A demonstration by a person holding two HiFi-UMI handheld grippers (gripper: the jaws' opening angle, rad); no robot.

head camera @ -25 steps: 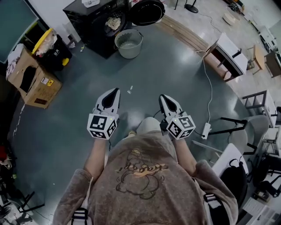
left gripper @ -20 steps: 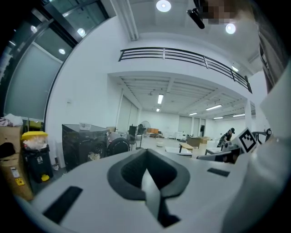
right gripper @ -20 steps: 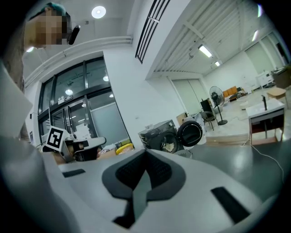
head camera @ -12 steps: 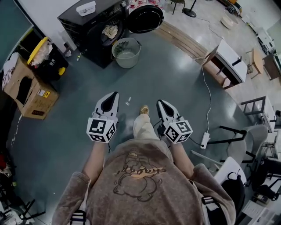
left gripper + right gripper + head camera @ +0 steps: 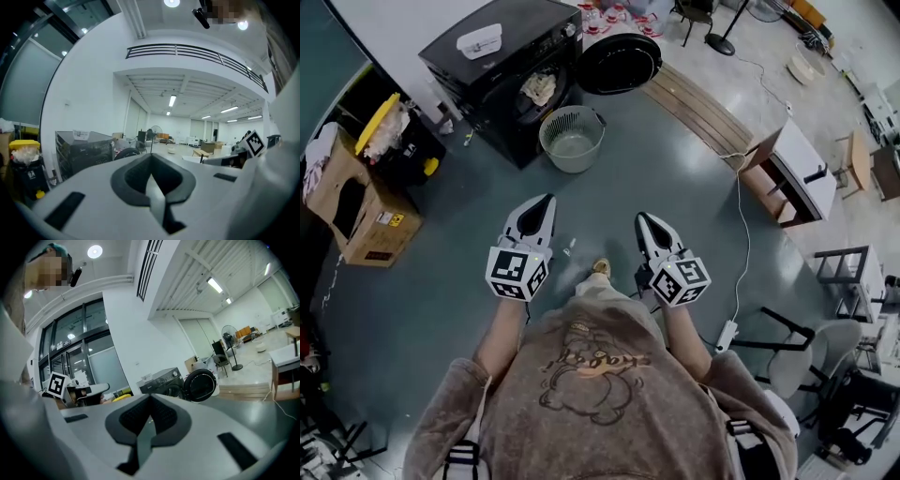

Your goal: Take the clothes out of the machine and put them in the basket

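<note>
Left gripper (image 5: 548, 198) closed, empty; right gripper (image 5: 640, 218) closed, empty, both pointing forward

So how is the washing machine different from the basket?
The machine is black and boxy; the basket is pale and round. The machine is bigger than the basket. The machine has clothes in it; the basket looks empty. Both stand open on the floor, side by side.

Dull green floor (image 5: 656, 197) below me, black machine (image 5: 502, 70) standing on it by the far wall, basket (image 5: 572, 139) just before its open door, box (image 5: 356, 211) and bin (image 5: 398, 141) at my left, planks (image 5: 694, 103) and power strip (image 5: 727, 335) at my right
</note>
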